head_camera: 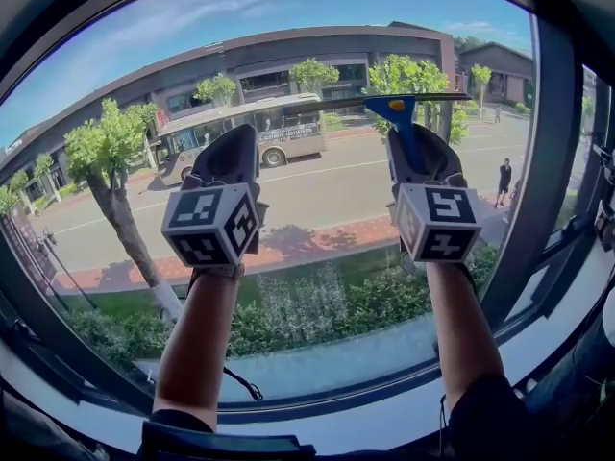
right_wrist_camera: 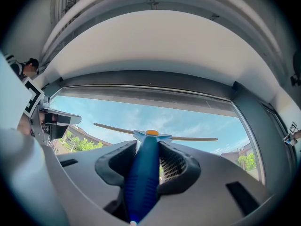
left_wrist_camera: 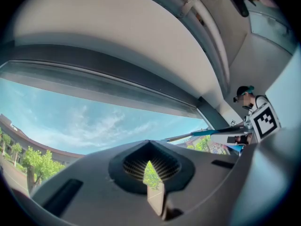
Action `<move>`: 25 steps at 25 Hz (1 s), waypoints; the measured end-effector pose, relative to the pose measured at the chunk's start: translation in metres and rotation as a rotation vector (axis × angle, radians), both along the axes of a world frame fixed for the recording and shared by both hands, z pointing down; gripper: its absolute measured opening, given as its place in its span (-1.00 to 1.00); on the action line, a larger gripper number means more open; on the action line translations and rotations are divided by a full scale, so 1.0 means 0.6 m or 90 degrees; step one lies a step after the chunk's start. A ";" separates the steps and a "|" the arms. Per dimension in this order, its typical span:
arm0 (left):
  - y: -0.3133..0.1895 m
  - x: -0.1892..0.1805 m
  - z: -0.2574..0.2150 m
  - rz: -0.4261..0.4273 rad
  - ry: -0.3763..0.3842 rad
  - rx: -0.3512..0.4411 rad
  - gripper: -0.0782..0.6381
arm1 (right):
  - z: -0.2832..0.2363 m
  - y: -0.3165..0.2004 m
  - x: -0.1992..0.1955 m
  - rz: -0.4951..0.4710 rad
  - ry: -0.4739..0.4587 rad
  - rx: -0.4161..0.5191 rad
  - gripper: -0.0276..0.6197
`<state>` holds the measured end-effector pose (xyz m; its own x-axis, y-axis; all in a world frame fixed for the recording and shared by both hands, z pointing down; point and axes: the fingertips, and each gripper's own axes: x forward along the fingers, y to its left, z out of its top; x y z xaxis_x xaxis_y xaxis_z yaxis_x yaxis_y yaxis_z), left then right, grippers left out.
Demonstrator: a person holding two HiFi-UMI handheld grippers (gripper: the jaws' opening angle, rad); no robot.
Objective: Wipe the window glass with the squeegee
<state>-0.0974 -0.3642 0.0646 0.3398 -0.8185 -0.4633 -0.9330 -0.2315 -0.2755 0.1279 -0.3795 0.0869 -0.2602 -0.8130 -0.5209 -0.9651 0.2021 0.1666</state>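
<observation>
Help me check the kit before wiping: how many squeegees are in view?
1. The blue-handled squeegee is clamped in the right gripper, raised before the window glass. The left gripper has its jaws shut on nothing. Another could lie outside the views.

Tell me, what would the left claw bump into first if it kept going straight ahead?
Most likely the window glass: the left claw points at it with nothing between, though how near is unclear.

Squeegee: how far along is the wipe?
Done: squeegee clamped in right gripper, blade held high at the glass. In hand: apparently about to start a stroke. Left: the pane below; no wiped track shows. Left gripper shut, empty.
</observation>
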 end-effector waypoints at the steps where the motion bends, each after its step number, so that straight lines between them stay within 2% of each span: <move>1: 0.002 0.001 0.005 -0.002 -0.005 0.003 -0.78 | 0.008 0.001 -0.001 0.000 0.001 -0.002 -0.47; 7: 0.004 0.005 0.042 -0.004 -0.023 0.005 -0.78 | 0.048 0.006 -0.008 0.000 0.006 -0.005 -0.47; 15: -0.004 -0.009 0.089 0.003 0.003 -0.024 -0.78 | 0.115 0.006 -0.011 0.005 0.015 -0.031 -0.47; 21: 0.001 -0.013 0.128 0.005 0.005 -0.037 -0.78 | 0.161 0.009 -0.018 0.006 0.015 -0.049 -0.47; 25: -0.009 0.001 0.161 0.009 0.011 -0.056 -0.78 | 0.191 0.005 -0.004 0.004 0.023 -0.053 -0.47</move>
<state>-0.0967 -0.3695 0.1611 0.3440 -0.8515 -0.3958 -0.9339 -0.2668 -0.2378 0.1253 -0.3766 0.2016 -0.2725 -0.8549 -0.4413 -0.9600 0.2109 0.1843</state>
